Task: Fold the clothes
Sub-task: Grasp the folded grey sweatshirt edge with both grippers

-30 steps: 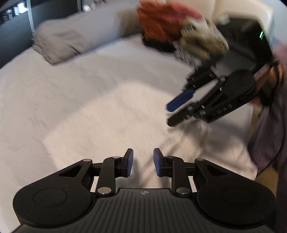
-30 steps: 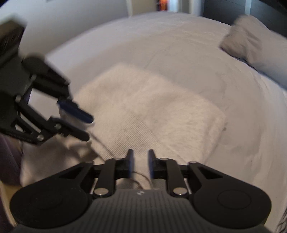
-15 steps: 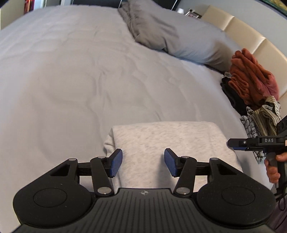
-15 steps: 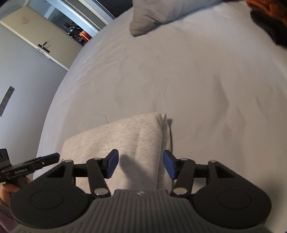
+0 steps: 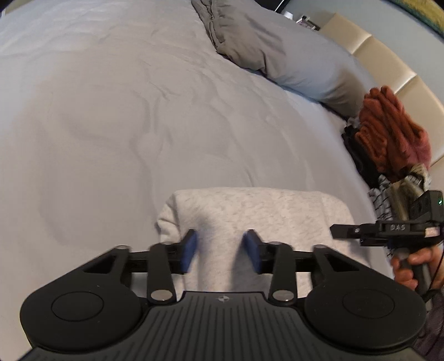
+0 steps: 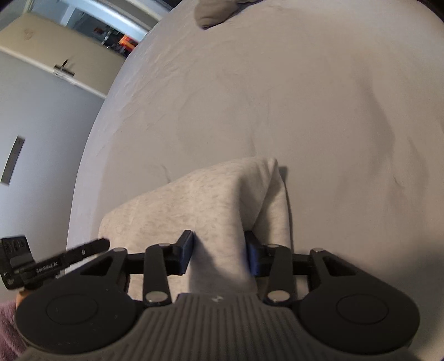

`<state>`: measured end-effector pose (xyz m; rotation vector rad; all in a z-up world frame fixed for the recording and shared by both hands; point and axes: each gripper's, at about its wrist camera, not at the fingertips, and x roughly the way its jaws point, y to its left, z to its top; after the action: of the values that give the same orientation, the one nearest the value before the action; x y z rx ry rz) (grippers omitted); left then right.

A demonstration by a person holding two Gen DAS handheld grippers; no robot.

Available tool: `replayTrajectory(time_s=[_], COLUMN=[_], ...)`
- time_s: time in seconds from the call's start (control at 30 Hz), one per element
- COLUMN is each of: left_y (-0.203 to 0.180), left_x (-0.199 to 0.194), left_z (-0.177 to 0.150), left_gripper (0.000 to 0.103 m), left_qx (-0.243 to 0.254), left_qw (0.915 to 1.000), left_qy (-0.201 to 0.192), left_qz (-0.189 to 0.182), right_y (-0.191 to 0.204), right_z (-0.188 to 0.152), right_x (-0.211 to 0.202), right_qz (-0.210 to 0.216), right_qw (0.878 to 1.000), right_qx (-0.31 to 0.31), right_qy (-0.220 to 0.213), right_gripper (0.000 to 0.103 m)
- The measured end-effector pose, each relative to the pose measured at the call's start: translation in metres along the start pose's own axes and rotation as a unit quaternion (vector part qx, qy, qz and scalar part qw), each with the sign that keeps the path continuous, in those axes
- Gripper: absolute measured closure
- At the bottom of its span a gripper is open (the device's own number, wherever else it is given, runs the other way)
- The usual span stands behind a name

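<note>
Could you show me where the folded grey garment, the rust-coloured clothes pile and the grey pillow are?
folded grey garment [image 5: 249, 211]: left wrist view, top face.
rust-coloured clothes pile [image 5: 388, 130]: left wrist view, its middle.
grey pillow [image 5: 291, 55]: left wrist view, its middle.

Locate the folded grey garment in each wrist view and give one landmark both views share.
Left wrist view: garment lies low in the centre, between and beyond the tool's blue pads.
Right wrist view: garment lies low, left of centre, a ridge of it pinched between the pads.
Shared landmark: the grey pillow, at the top of both pictures.
</note>
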<state>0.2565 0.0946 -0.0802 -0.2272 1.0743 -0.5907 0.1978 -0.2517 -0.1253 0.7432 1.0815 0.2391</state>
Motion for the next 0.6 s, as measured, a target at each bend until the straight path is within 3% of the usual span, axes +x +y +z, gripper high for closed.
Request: replayTrajectory(time_s=[0.07, 0.17, 0.4, 0.6], left_y=[0.0, 0.005, 0.003, 0.013], left_x=[-0.001, -0.005, -0.01, 0.009], left_z=[0.001, 0.007, 0.015, 0.005], left_gripper=[0.078, 0.092, 0.095, 0.095], left_qx=[0.002, -0.017, -0.042, -0.082], left_qw=[0.9999, 0.9992, 0.9949, 0.9936], left_qy=[-0.009, -0.03, -0.091, -0.078], left_qz=[-0.008, -0.021, -0.015, -0.001], right_y=[0.004, 0.007, 0.008, -0.004], right_z=[0.003, 0.007, 0.012, 0.009], right_x=[-0.004, -0.01, -0.016, 0.009], right_qz=[0.018, 0.044, 0.063, 0.025], right_qw=[1.0, 0.998, 0.991, 0.994], right_qx=[-0.007, -0.013, 0.004, 0.032], right_qy=[-0.014, -0.041, -0.12, -0.101], right_gripper=[0.083, 0.088, 0.09, 0.09])
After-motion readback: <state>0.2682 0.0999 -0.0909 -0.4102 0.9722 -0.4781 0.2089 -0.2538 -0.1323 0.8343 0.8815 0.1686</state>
